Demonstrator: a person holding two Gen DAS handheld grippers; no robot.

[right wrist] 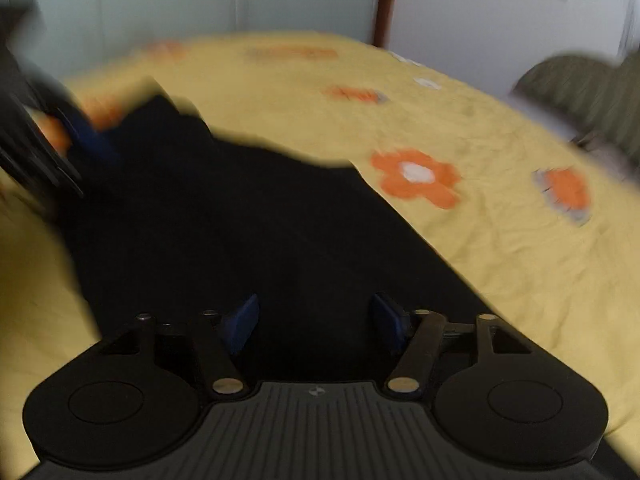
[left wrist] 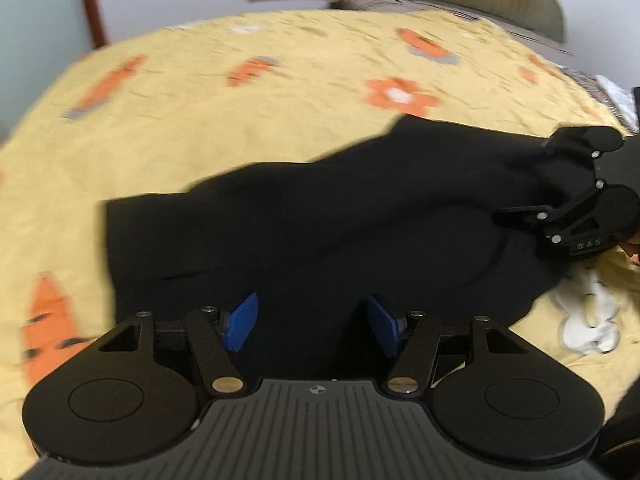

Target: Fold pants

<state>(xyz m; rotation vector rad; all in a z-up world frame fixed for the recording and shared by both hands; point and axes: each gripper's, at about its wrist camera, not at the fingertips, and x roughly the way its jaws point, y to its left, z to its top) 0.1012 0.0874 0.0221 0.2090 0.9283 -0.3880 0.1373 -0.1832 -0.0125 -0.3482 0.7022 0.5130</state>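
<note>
On a bed, a yellow bedspread (left wrist: pixel 200 128) printed with orange flowers (left wrist: pixel 400 96) is carrying a pair of black pants (left wrist: pixel 300 232), which is lying flat and stretched in a long dark band.

In the left wrist view, the left gripper (left wrist: pixel 312 326) is hanging low over the near edge of the pants, its jaws standing wide apart and holding nothing; the two blue pads (left wrist: pixel 240 322) are sitting over black cloth, and the gap between them is showing only cloth. The squared end of the pants is lying ahead of and to the left of those jaws. Ahead and far to the right of them, the right gripper (left wrist: pixel 536 184) is resting at the other, bunched end of the garment; from this side it cannot be told whether cloth is lying between its fingers. A white flower print (left wrist: pixel 588 320) is showing on the bedspread just right of the pants.

In the blurred right wrist view, the right gripper (right wrist: pixel 316 326) is also showing its jaws spread wide, with nothing gripped, and the pants (right wrist: pixel 240 220) are running from under the jaws away to the upper left. There the left gripper (right wrist: pixel 84 136) is appearing as a dark smear with a blue pad beside the far end. To the right of the jaws, bare bedspread (right wrist: pixel 500 240) is lying, with an olive pillow (right wrist: pixel 592 92) beyond it.
</note>
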